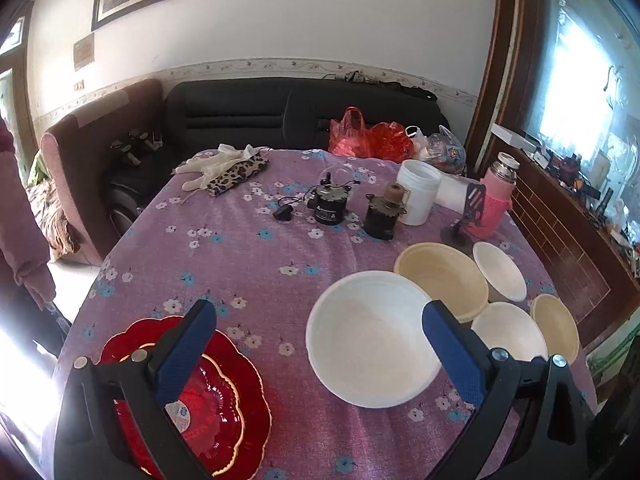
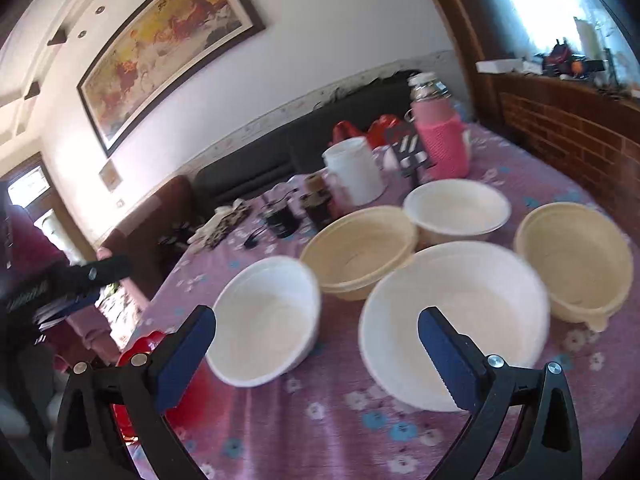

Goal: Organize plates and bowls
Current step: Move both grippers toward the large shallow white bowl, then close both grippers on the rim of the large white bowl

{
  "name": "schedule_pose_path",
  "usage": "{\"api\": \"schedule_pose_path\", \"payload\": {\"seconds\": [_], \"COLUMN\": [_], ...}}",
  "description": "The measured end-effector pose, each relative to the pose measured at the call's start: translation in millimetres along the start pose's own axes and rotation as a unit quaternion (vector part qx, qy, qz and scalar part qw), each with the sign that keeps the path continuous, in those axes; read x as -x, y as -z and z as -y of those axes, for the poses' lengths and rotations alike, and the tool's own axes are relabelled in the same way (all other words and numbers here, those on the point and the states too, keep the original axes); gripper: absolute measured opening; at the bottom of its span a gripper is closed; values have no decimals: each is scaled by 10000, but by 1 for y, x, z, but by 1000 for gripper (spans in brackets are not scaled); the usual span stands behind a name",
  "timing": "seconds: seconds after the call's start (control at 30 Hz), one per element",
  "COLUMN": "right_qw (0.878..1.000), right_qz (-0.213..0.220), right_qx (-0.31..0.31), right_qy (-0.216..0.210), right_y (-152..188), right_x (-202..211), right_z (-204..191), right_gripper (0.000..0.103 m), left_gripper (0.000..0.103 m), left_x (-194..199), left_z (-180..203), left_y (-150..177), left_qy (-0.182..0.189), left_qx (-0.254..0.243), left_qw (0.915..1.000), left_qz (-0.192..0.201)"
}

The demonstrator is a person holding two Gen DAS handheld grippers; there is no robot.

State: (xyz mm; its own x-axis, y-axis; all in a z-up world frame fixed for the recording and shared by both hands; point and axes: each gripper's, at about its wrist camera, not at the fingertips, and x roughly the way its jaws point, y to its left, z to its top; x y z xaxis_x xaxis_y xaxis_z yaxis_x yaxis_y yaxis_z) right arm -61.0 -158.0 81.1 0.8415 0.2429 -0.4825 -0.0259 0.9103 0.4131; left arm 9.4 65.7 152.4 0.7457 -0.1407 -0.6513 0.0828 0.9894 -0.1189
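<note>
So the stacked red scalloped glass plates (image 1: 224, 396) sit at the near left edge of the purple flowered tablecloth (image 1: 248, 264), smaller one nested in the bigger one, looking sorted already. The left gripper (image 1: 320, 360) hangs over them and the big white round bowl (image 1: 374, 338) with its blue-padded fingers spread wide, nothing between them. Right of that bowl come a cream round bowl (image 1: 440, 280), a small white bowl (image 1: 500, 270), another white bowl (image 1: 508, 332) and a second cream bowl (image 1: 556, 328). The right gripper (image 2: 316, 354) is also wide open and empty, hovering above the gap between the two nearest white bowls.

My guess is nesting the bowls comes next. I'd pinch one wall at the rim, pad inside and pad outside, lift it straight, and drop like into like. These look light and thin, so squeeze gently or the rim will buckle.

Hard to make out: the right wrist view is motion-smeared, so bowl edges there are soft. The plates are partly hidden behind the left finger. Can't tell whether the cream bowl in the middle is already two stacked.
</note>
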Motion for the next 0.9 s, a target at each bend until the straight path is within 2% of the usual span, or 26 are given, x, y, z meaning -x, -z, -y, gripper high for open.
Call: {"api": "schedule_pose_path", "payload": {"seconds": [0.17,0.23,0.37,0.5,0.57,0.9], "right_qw": [9980,9970,9953,9937,9935,9930], "right_qz": [-532,-686,-923,-1107,-1105,-1139], "right_qx": [320,356,271,133,138,289], "right_qy": [-77,-37,55,116,220,68], "right_y": [19,23,27,30,30,30], "right_x": [-26,-36,-56,-74,-81,-96], "right_z": [-21,-26,-29,-27,-29,-45], "right_gripper": [96,90,89,89,89,90], "left_gripper": [103,103,103,103,103,102], "left_x": [-38,-55,-86,-110,-120,-149], "left_z": [-26,-25,-16,-7,-5,-3], "left_y": [-9,-7,-1,3,6,15], "left_qy": [75,68,189,131,88,160], "left_qx": [404,385,306,177,181,231], "left_qw": [9984,9976,9950,9933,9925,9876], "left_qz": [-396,-579,-934,-1137,-1203,-1542]}}
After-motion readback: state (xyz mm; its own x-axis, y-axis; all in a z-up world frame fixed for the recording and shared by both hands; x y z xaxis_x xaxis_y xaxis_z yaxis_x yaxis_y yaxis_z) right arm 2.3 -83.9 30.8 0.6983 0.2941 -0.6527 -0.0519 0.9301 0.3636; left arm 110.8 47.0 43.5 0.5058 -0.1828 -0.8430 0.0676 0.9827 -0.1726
